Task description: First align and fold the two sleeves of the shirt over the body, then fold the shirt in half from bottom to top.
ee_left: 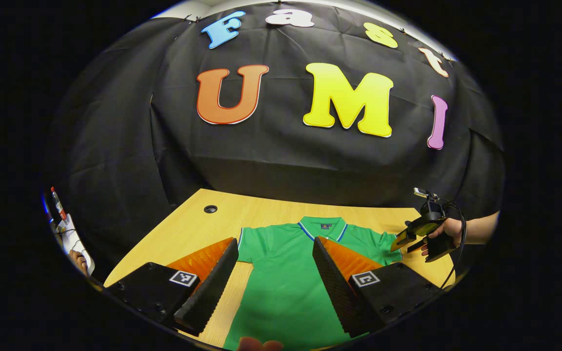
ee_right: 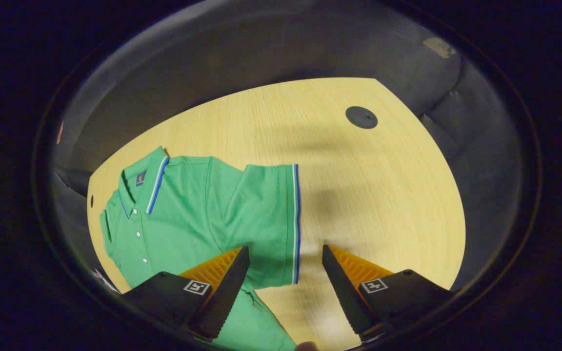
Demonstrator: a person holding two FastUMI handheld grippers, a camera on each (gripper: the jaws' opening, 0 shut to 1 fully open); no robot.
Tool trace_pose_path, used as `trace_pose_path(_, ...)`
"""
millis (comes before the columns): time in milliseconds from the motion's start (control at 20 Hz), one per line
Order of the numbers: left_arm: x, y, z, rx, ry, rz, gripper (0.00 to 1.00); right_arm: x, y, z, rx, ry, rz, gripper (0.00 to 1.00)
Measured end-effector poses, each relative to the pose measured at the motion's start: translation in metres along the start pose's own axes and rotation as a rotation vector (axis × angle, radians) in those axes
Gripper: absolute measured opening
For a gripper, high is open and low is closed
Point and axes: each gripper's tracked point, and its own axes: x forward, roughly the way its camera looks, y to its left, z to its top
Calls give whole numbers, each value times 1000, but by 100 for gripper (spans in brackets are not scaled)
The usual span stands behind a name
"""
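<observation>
A green polo shirt (ee_left: 286, 278) with a blue-and-white trimmed collar (ee_left: 322, 225) lies flat and face up on the wooden table (ee_left: 198, 229), collar at the far end. My left gripper (ee_left: 275, 241) hovers open over the shirt's body, one finger near each side. At the far right a hand holds my right gripper (ee_left: 403, 243) just over the shirt's sleeve. In the right gripper view the shirt (ee_right: 183, 214) lies below with its sleeve (ee_right: 266, 209) spread out. My right gripper (ee_right: 286, 248) is open, and the sleeve's striped cuff edge runs between its fingers.
A round cable hole (ee_left: 210, 209) is set in the table (ee_right: 359, 185) near its far left corner; it shows as the hole (ee_right: 361, 117) beyond the sleeve. Black cloth walls close in the table. A bottle and papers (ee_left: 66, 224) sit off the left edge.
</observation>
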Motion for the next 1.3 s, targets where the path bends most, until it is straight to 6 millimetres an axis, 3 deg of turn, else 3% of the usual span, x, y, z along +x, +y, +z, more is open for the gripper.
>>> trace_pose_path(200, 6, 2, -4, -16, 14, 1, 99, 7, 4, -10, -27, 46, -20, 96)
trace_pose_path(250, 7, 2, -5, -26, 13, -3, 99, 7, 2, -12, -35, 51, -42, 81)
trace_pose_path(350, 8, 2, -5, -40, 13, -6, 99, 8, 3, -14, -53, 63, -67, 65)
trace_pose_path(400, 9, 3, -7, -43, 17, -4, 98, 7, 6, -15, -42, 64, -63, 73)
trace_pose_path(550, 11, 11, -9, -59, 18, 8, 99, 7, 7, -12, -24, 61, -74, 31)
trace_pose_path(700, 9, 22, -11, -68, 24, 25, 99, 7, 13, -5, 42, 40, -35, 3)
trace_pose_path(900, 4, 39, -14, -68, 27, 52, 99, -5, 14, -1, 49, 12, -2, 0)
trace_pose_path(950, 4, 43, -16, -74, 34, 58, 99, -11, 15, 1, 41, -3, -1, 3)
trace_pose_path(1300, -3, 43, -23, -99, 55, 45, 99, -51, 40, 14, -75, -112, -47, 3)
